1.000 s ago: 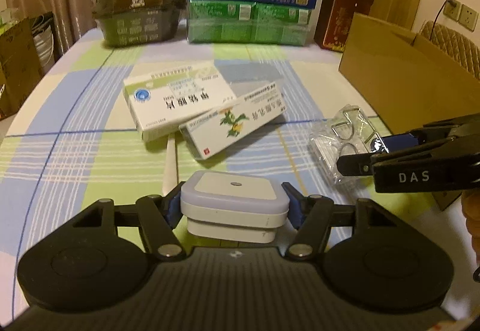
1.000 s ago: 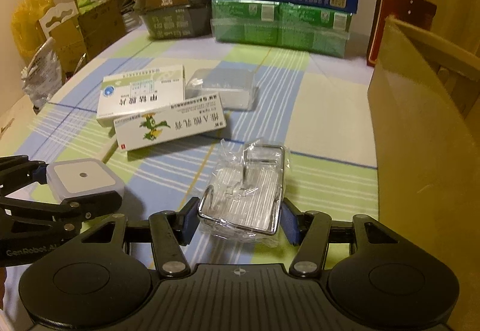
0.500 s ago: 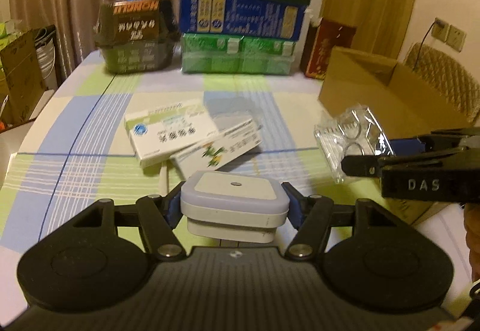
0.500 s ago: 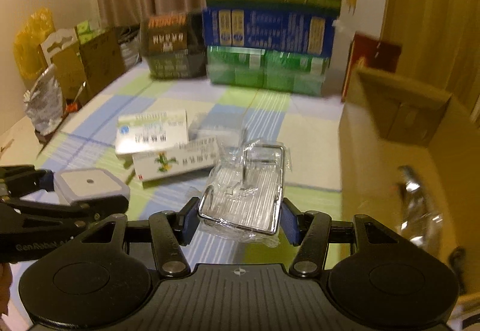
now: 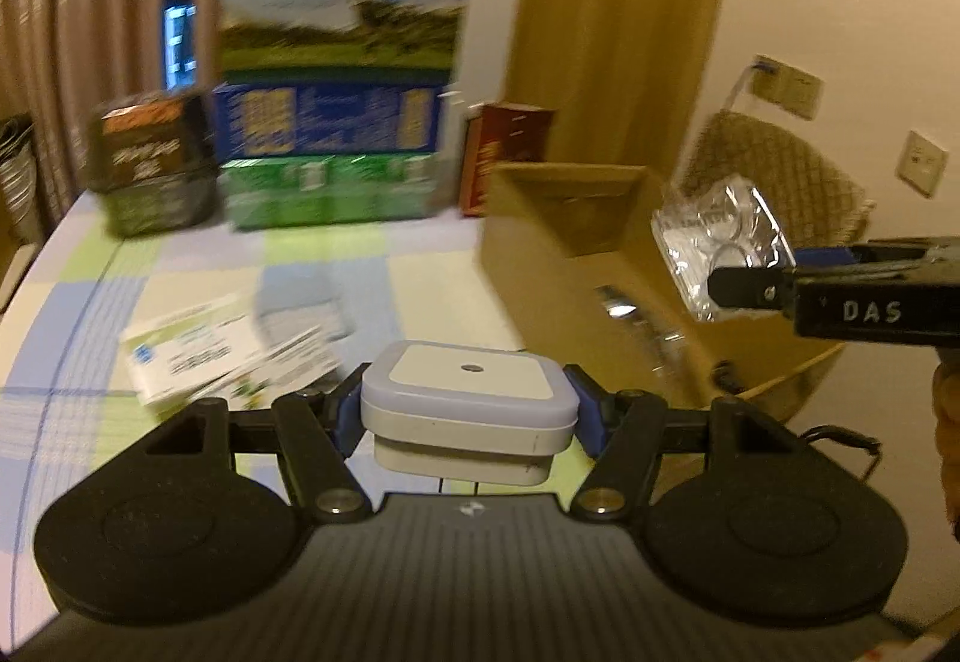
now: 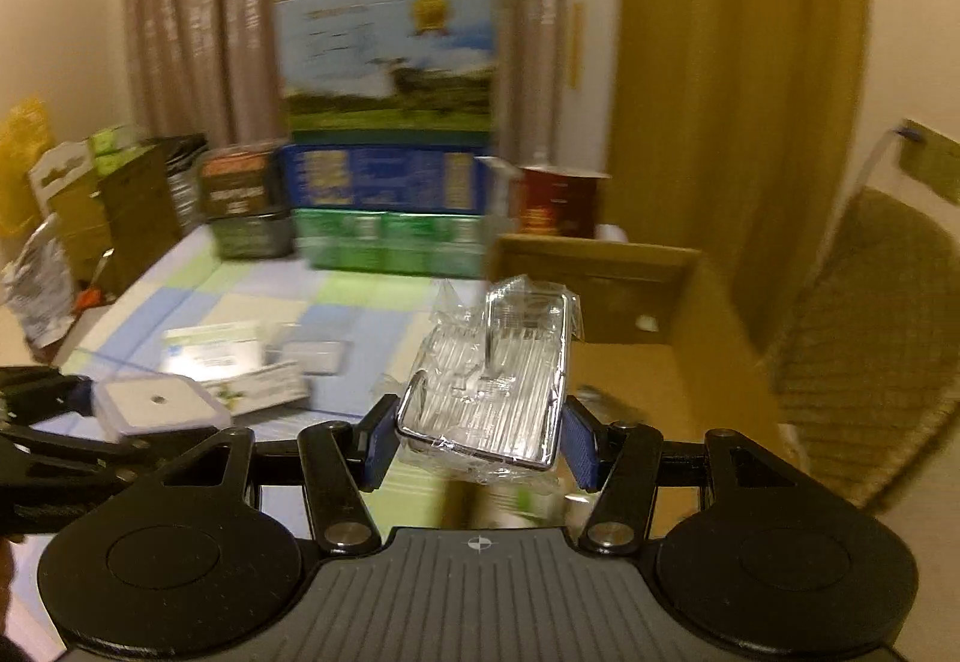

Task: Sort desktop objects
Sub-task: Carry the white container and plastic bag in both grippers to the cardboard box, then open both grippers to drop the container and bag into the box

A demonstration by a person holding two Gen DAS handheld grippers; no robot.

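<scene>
From where I stood, both hands were up off the counter [image 5: 198,254], each carrying something. The left gripper [image 5: 469,413] had its jaws clamped on the flanks of a small white square device [image 5: 468,398], which sat flat and level between the blue pads. The right gripper [image 6: 480,440] had its jaws clamped on a chrome wire rack in clear wrap [image 6: 492,392], its long axis running forward, away from the gripper.

The open cardboard box [image 5: 564,266] stood at the right-hand side of the counter. In the right wrist view the wrapped rack hung over the box's near left edge, with the open mouth ahead and to the right of it. The white device hung further left, above the checked cloth, the box lying off to its right. So the right hand was the nearer to the box, and I judged its load would go in first; the left would have to travel rightwards across the box wall to follow.

Two medicine cartons [image 5: 222,356] lay overlapping on the cloth, to the left of and beyond the left jaws, untouched, with a clear flat case [image 6: 315,356] just beside them. A stack of larger boxes [image 5: 336,140] stood along the far edge.
</scene>
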